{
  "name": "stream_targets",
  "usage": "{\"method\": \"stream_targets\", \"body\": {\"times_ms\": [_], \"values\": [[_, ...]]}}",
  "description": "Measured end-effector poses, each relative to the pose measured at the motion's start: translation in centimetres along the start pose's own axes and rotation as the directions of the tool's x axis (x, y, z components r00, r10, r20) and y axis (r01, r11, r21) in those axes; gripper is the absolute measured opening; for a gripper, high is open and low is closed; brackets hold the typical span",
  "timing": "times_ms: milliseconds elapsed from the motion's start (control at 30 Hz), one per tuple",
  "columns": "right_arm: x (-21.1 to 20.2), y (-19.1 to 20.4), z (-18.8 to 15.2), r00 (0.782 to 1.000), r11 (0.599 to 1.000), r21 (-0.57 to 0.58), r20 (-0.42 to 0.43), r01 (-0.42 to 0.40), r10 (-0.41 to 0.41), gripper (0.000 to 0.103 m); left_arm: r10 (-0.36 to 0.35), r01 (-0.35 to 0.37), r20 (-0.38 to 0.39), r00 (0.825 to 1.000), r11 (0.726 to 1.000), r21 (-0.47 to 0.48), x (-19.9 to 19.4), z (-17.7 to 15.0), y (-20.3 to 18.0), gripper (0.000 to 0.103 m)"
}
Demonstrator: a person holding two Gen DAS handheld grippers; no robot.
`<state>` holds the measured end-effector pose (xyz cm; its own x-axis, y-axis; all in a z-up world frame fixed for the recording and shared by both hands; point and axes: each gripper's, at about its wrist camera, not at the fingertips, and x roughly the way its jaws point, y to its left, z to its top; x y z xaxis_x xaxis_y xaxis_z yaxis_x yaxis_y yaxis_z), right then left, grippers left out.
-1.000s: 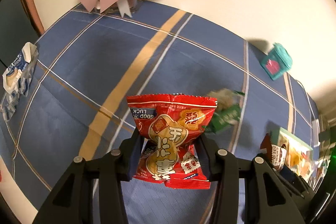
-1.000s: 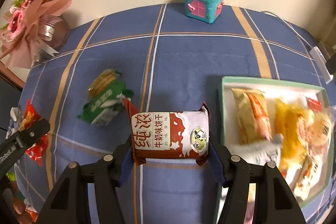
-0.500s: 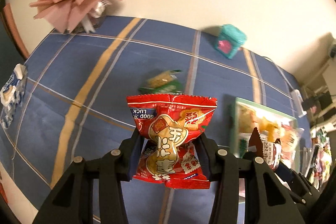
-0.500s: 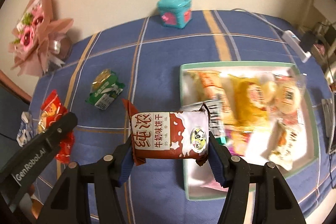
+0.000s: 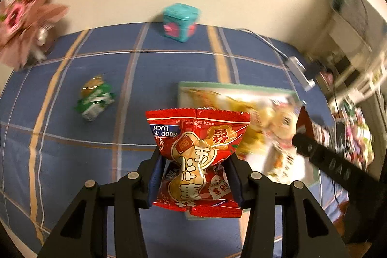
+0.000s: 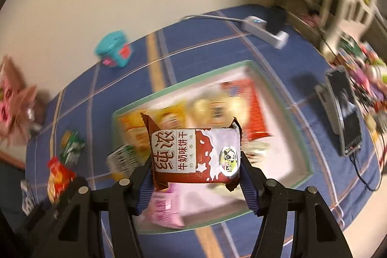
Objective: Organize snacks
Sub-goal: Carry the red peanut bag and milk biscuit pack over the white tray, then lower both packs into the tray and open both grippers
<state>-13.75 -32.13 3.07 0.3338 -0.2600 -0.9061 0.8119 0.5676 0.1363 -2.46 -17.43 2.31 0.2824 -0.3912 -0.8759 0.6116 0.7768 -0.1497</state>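
My left gripper (image 5: 194, 172) grips a red snack bag (image 5: 197, 158), its fingers (image 5: 154, 173) pinching the bag's waist above the blue plaid tabletop (image 5: 169, 69). My right gripper (image 6: 196, 181) clamps a brown-and-white biscuit pack (image 6: 194, 155) over the green-rimmed tray (image 6: 297, 137), where other snack packets lie blurred. A green snack packet (image 5: 95, 98) rests alone on the cloth left of the tray; a teal box (image 5: 180, 22) stands near the wall.
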Motion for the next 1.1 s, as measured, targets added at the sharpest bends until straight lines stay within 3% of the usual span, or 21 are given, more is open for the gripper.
{"method": "stream_targets", "body": {"times_ms": [167,367,767,1100], "values": [[0.1,-2.9,0.6,0.999,0.998,0.043,-0.009,0.045,-0.044,0.065,-0.005,0.007,-0.022,1.000,0.997,0.083,0.7,-0.9,-3.6,0.049],[1.5,-3.4,0.4,0.998,0.999,0.042,-0.054,0.032,-0.030,0.065,0.009,0.000,-0.057,0.998,0.989,0.150,2.2,-1.7,-6.1,0.049],[6.6,-2.3,-1.0,0.986,1.000,-0.017,-0.167,0.013,-0.016,0.065,0.072,-0.047,-0.117,0.991,0.977,0.206,5.5,-2.7,-7.5,0.049],[8.2,-1.1,-1.3,0.980,0.996,-0.084,-0.193,0.031,-0.047,0.067,0.083,-0.045,-0.159,0.984,0.973,0.227,7.5,-3.4,-8.3,0.050]]}}
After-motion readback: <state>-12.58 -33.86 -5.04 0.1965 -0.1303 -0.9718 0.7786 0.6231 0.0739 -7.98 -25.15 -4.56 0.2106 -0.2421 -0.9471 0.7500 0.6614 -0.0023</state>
